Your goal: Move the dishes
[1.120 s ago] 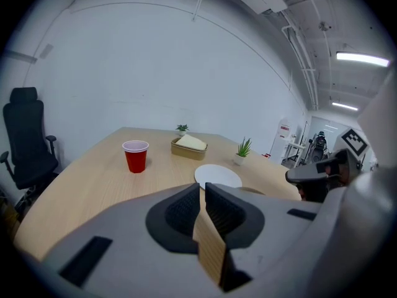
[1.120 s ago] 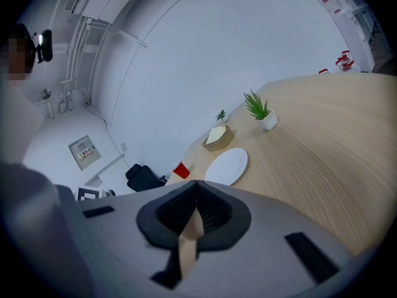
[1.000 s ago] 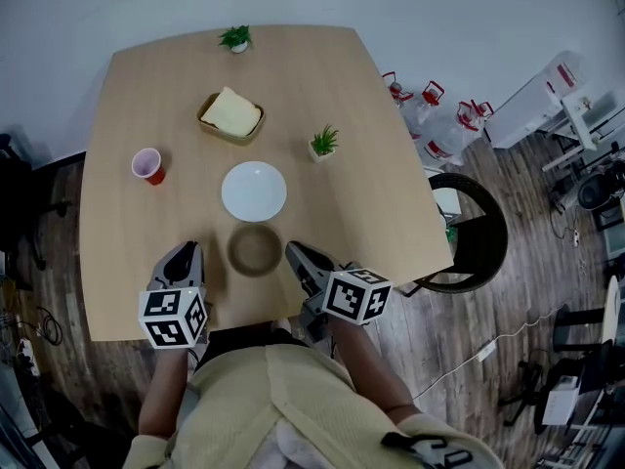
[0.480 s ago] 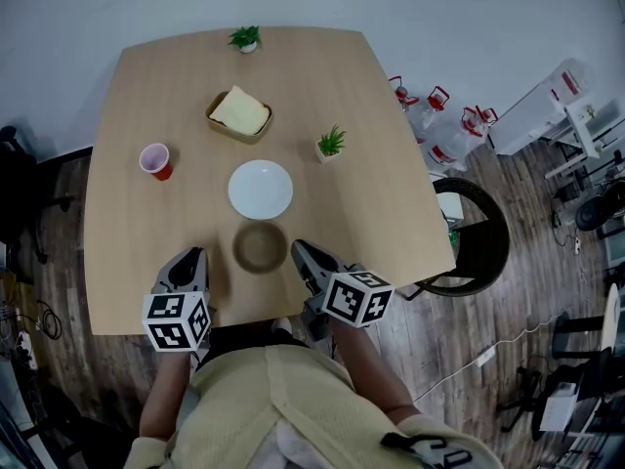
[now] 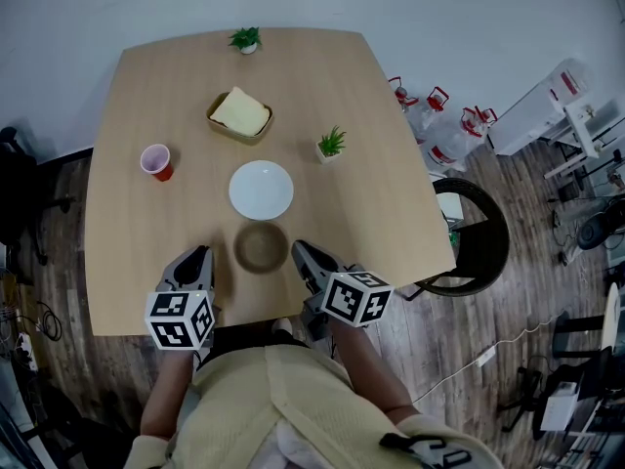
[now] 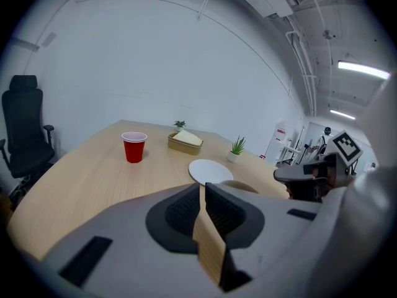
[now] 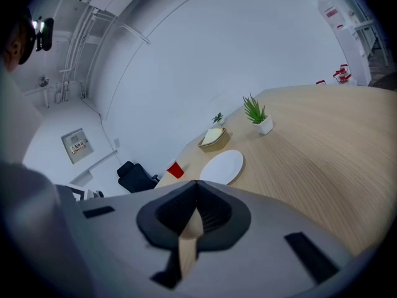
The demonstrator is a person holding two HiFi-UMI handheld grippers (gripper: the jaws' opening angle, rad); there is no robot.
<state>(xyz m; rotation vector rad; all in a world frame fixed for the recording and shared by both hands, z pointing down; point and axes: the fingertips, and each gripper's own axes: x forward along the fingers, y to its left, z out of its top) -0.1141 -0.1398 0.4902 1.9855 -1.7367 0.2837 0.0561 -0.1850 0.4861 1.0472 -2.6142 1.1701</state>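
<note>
Barely a stir: grippers flank the bowl, nothing held

At lower left of the head view, the left gripper (image 5: 193,258) has crept only a touch against the frame a second back. Its jaws are drawn all but together, with just a sliver of bench (image 5: 381,203) showing between the pads and nothing in them. Further up on the left stands the red cup (image 5: 154,161), and above centre the tray (image 5: 239,115), both placed as before. At lower centre the brown bowl (image 5: 261,247) sits between the two grippers, touched by neither. The white plate (image 5: 261,190) lies just above it, apart from it. Neither dish has shifted against its neighbours; only the whole view slid slightly early on. Right of the plate is the small plant (image 5: 331,145). At lower right, the right gripper (image 5: 301,252) rests with jaws together, empty. For the task, no dish is in a grip. The scene fits a bowl about to be taken up as well as one just set down
</note>
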